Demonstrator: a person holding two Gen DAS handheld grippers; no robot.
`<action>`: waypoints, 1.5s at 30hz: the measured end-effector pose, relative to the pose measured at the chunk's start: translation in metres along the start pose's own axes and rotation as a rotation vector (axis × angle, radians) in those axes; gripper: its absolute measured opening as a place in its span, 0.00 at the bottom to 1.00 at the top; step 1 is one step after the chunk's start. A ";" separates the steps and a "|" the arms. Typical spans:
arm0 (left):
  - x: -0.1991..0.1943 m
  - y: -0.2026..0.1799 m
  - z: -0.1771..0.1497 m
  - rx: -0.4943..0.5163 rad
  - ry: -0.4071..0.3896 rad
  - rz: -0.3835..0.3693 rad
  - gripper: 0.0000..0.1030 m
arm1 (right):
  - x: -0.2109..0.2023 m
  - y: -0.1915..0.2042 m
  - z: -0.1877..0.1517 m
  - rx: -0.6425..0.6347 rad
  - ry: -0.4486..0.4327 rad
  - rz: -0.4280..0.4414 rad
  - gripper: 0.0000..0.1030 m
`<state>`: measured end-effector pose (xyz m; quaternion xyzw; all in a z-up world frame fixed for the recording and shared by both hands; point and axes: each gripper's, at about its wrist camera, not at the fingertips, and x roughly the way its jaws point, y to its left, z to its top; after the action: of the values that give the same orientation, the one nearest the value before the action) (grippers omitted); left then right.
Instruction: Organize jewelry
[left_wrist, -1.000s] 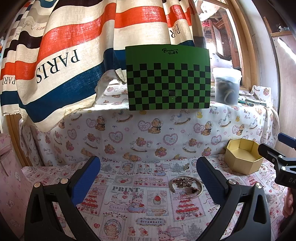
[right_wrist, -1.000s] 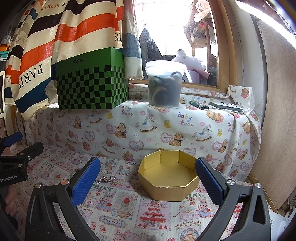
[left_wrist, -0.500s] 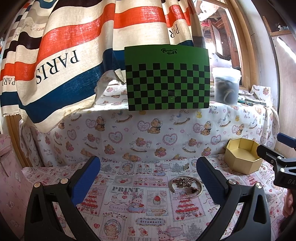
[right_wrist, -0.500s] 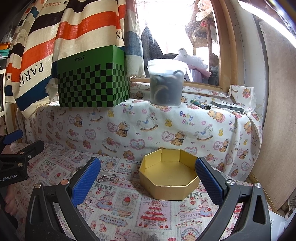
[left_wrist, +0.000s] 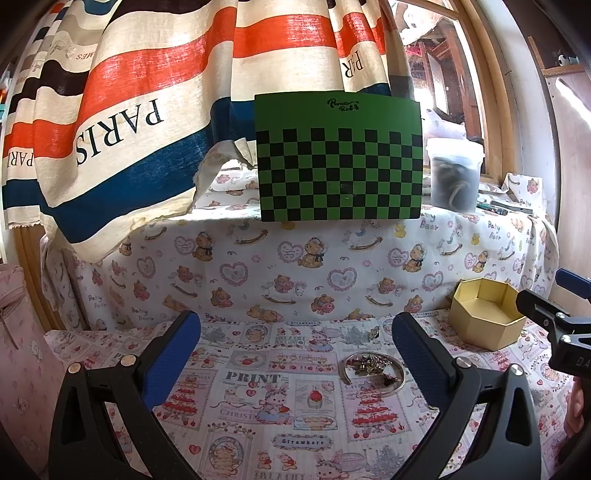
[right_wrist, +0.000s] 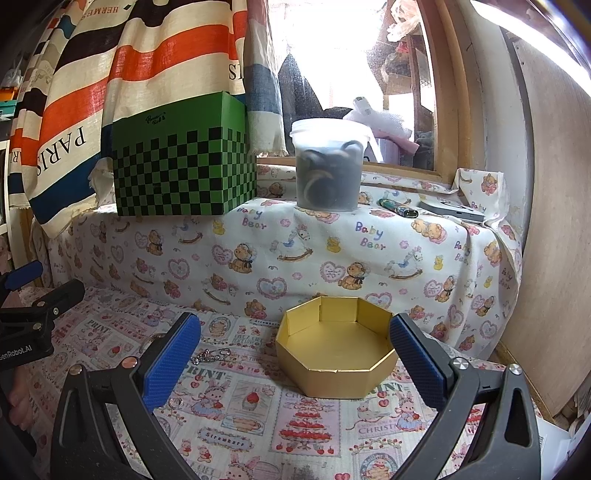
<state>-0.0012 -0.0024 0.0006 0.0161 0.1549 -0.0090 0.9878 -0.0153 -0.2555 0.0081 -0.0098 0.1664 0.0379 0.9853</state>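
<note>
A small heap of jewelry (left_wrist: 373, 369), a metal bangle around chains and charms, lies on the printed cloth a little right of centre in the left wrist view. My left gripper (left_wrist: 295, 345) hangs open above the cloth, the heap just inside its right finger. An empty gold octagonal box (left_wrist: 487, 317) stands at the right, and it fills the middle of the right wrist view (right_wrist: 338, 356). My right gripper (right_wrist: 295, 349) is open, straddling the box's near side. A silver chain (right_wrist: 210, 355) lies left of the box, partly behind my left finger.
A raised ledge under teddy-bear cloth runs across the back, bearing a green checkered box (left_wrist: 340, 157), a lidded plastic tub (right_wrist: 328, 164), a lighter (right_wrist: 399, 207) and a flat grey device (right_wrist: 452, 211). A striped curtain (left_wrist: 122, 110) hangs left. A plywood wall (right_wrist: 554, 240) closes the right.
The left view has drifted slightly, so the gold box sits a little further left in it. The right gripper has edged back and up a little. Both stay open.
</note>
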 end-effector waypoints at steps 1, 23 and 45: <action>0.000 0.000 0.000 0.001 0.000 0.000 1.00 | -0.001 0.001 0.000 -0.001 -0.007 0.020 1.00; -0.004 0.002 0.000 -0.024 -0.024 -0.048 1.00 | -0.003 0.014 -0.001 -0.066 0.052 0.116 0.53; 0.007 0.023 0.008 -0.021 0.046 0.027 1.00 | 0.082 0.081 -0.032 -0.059 0.608 0.245 0.16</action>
<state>0.0085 0.0204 0.0068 0.0080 0.1773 0.0061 0.9841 0.0449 -0.1695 -0.0494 -0.0289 0.4515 0.1563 0.8780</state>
